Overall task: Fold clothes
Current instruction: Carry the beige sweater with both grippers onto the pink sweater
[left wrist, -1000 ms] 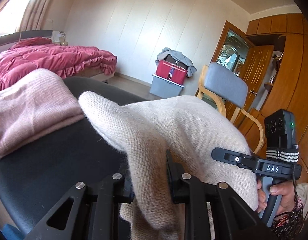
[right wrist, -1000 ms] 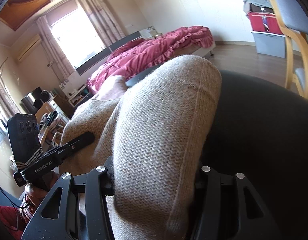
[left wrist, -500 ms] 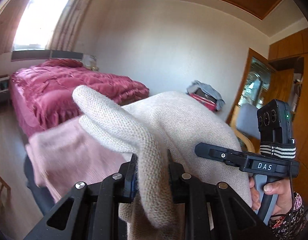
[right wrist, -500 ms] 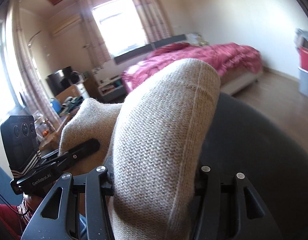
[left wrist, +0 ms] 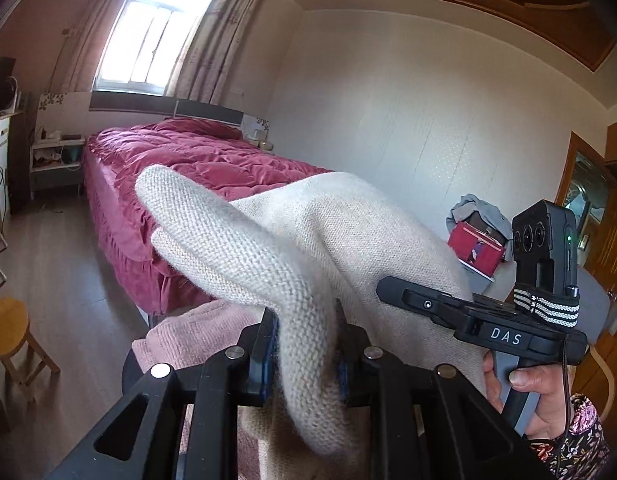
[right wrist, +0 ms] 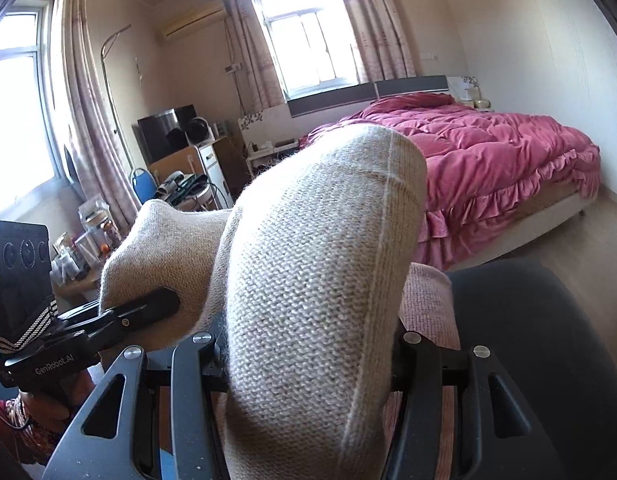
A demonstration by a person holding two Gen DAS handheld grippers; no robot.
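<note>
Sweater [left wrist: 348, 240] of cream knit is clamped in both grippers, left gripper [left wrist: 304, 354] and right gripper [right wrist: 308, 356], probably to carry it stretched. Pink folded garment [left wrist: 196, 328] lies at seven o'clock below on the black seat [right wrist: 528, 320].

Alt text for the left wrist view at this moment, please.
The left hand-held gripper clamps a fold of a cream knit sweater, lifted in front of a bed with a crimson quilt. The right hand-held gripper grips the same sweater; a pink knit lies below.
</note>
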